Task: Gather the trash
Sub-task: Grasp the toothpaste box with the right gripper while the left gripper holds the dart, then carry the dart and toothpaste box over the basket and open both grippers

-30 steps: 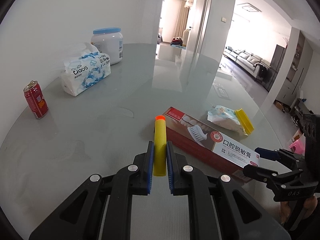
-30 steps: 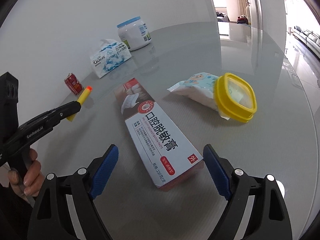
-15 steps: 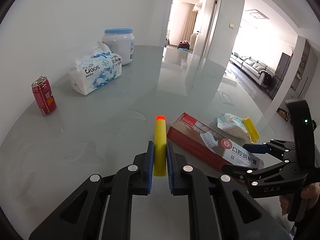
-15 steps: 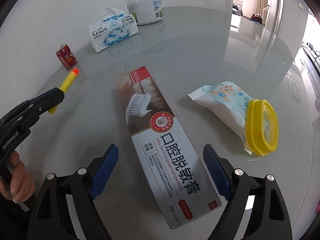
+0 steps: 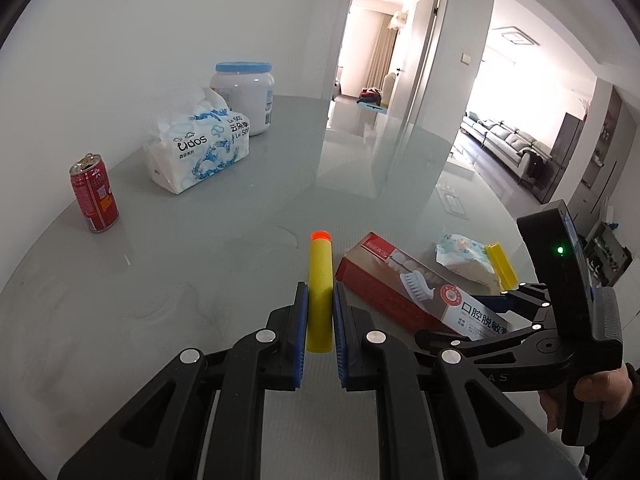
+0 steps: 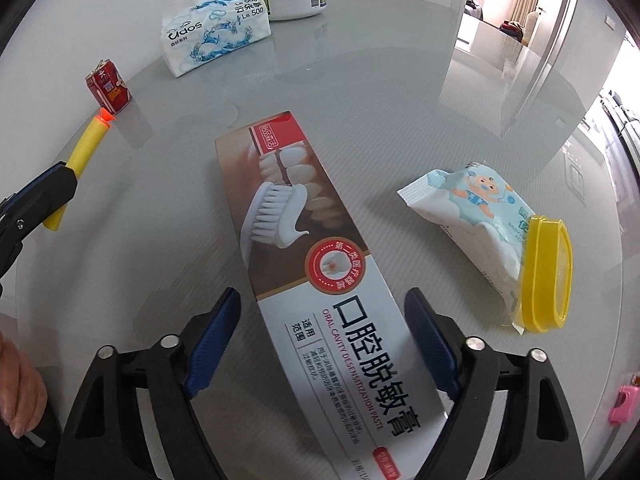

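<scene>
Toothpaste box (image 6: 320, 280) lies between the wide-open right gripper (image 6: 324, 336); closing comes next, while the left gripper (image 5: 320, 320) clamps a foam dart (image 5: 320, 280).

Toothpaste box (image 6: 320, 264) centre table (image 6: 400, 80); wipes pack (image 6: 480, 216) right; can (image 6: 109, 87) far left.

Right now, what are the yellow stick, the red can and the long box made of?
Yellow stick: looks like soft matte foam with an orange, probably rubbery tip.
Red can: likely thin metal, with a silvery top and pull tab.
Long box: printed cardboard, judging by its sharp folded edges and slight sheen.
</scene>
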Available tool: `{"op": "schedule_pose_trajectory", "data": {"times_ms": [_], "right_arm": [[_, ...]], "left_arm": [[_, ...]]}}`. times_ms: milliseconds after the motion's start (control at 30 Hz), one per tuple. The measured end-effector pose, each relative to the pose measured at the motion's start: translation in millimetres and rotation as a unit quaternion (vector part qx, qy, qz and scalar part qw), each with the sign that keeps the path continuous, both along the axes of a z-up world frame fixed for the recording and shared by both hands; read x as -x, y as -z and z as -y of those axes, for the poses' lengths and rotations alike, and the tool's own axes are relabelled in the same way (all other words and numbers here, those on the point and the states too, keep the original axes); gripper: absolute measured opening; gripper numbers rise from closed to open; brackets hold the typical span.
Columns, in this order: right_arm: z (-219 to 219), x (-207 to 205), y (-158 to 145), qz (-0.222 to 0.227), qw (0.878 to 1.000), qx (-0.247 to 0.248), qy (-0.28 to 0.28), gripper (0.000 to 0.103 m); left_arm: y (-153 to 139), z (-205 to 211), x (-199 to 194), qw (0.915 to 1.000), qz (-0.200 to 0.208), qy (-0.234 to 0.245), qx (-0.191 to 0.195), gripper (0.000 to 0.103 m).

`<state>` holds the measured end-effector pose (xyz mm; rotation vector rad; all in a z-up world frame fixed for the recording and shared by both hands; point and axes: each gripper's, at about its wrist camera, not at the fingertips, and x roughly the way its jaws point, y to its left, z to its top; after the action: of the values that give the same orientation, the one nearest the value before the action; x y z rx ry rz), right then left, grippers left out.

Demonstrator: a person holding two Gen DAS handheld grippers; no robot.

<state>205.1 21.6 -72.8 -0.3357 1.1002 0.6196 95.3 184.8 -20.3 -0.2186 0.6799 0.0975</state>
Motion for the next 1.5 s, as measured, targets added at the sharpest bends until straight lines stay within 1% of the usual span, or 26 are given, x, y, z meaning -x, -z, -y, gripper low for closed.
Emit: {"op": "schedule_pose_trajectory", "data": {"times_ms": [33,133,233,367,500,700,800,967,1133,1300,1367,1500], "right_arm": [[0,1,0,0.000,1.000,-0.003,-0.001,0.062],[3,9,-1,0.006,1.000,-0.011,-0.001,0.057],[8,18,-3,0.015,1.000,-0.016,0.005,0.055],[18,31,-13,0.031,0.998,-0.037,0.025,0.054],[36,46,-22,0.043,0.995,-0.064,0.056,0.053],[63,73,-34,0.063,0.989,-0.086,0.099,0.053],[79,89,-40,0.064,0.986,-0.105,0.116,0.052],[104,118,-45,0.078,0.979,-0.116,0.145,0.052],[136,148,-48,0.091,0.972,-0.121,0.181,0.052],[178,181,-54,0.114,0.959,-0.120,0.228,0.052],[198,193,-56,0.120,0.953,-0.122,0.249,0.052],[244,220,-56,0.132,0.937,-0.119,0.300,0.052]], "left_arm": [[0,1,0,1.0000,0.000,0.000,0.000,0.013],[-1,1,1,1.0000,0.000,0.000,0.000,0.013],[-1,1,0,1.0000,0.000,-0.001,-0.001,0.013],[-1,2,2,1.0000,0.000,0.000,-0.003,0.013],[1,7,1,0.9999,-0.003,0.007,-0.011,0.013],[3,22,4,0.9994,-0.007,0.027,-0.020,0.013],[4,30,9,0.9989,-0.011,0.040,-0.021,0.013],[2,45,20,0.9976,-0.014,0.064,-0.023,0.013],[-6,70,34,0.9952,-0.006,0.094,-0.027,0.013],[-16,114,44,0.9898,0.010,0.140,-0.025,0.013],[-17,135,47,0.9861,0.009,0.165,-0.022,0.013],[-16,182,50,0.9748,-0.001,0.223,-0.017,0.013]]}}
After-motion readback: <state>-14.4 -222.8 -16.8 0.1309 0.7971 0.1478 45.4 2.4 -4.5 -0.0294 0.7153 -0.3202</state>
